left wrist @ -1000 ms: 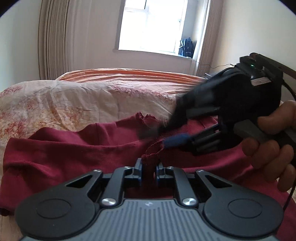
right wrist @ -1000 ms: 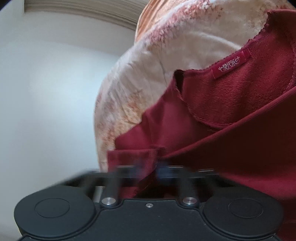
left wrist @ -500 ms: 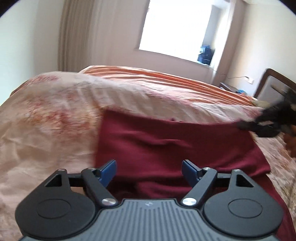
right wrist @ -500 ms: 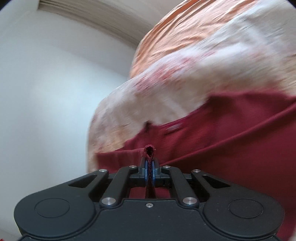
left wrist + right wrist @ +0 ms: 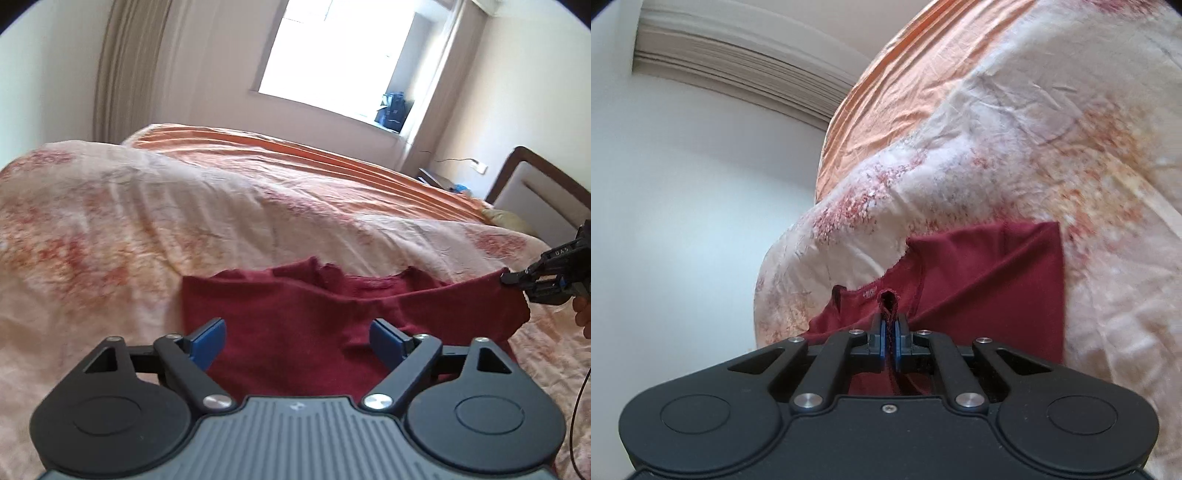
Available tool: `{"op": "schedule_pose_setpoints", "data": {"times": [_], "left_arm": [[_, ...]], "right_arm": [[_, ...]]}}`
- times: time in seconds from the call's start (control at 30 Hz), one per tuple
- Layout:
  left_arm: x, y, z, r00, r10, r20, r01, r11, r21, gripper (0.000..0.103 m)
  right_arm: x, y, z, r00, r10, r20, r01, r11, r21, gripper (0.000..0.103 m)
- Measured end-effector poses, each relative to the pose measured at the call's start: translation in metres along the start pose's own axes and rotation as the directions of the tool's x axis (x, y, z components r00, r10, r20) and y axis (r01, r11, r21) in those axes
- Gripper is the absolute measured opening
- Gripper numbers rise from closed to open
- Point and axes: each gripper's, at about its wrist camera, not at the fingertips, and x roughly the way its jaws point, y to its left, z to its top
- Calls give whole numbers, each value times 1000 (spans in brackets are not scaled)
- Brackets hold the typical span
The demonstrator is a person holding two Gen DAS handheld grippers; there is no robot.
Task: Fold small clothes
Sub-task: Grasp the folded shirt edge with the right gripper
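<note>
- Two claws over a dark red garment (image 5: 295, 317) on the bed (image 5: 229, 206).
- Left claw (image 5: 297, 338): opening wide, gripping nothing.
- Right claw (image 5: 888, 334): clamped on a red fold, seemingly a hem.

Left gripper (image 5: 297, 339): jaws opening, blue pads wide apart, nothing pinched between them. Right gripper (image 5: 888, 334): jaws closed on a fold of dark red garment (image 5: 990, 280).

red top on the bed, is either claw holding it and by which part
The right claw is shut on a pinched fold at the edge of the red top. The left claw is opening above it, gripping nothing.
</note>
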Motion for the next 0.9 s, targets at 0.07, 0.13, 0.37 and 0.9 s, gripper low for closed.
{"op": "schedule_pose_setpoints", "data": {"times": [0.07, 0.13, 0.37, 0.9], "left_arm": [[13, -3, 1, 999, -21, -35, 22, 1000, 8, 93], [32, -3, -3, 995, -40, -87, 41, 999, 7, 93], [63, -3, -23, 984, 24, -179, -14, 998, 55, 90], [57, -12, -21, 987, 29, -158, -22, 999, 44, 91]], "right_arm": [[4, -10, -1, 996, -81, -25, 81, 997, 5, 4], [13, -27, -1, 983, -182, -34, 183, 983, 32, 5], [25, -31, -5, 966, -258, 8, 258, 963, -78, 5], [2, 14, -39, 967, -220, 132, 249, 927, -282, 42]]}}
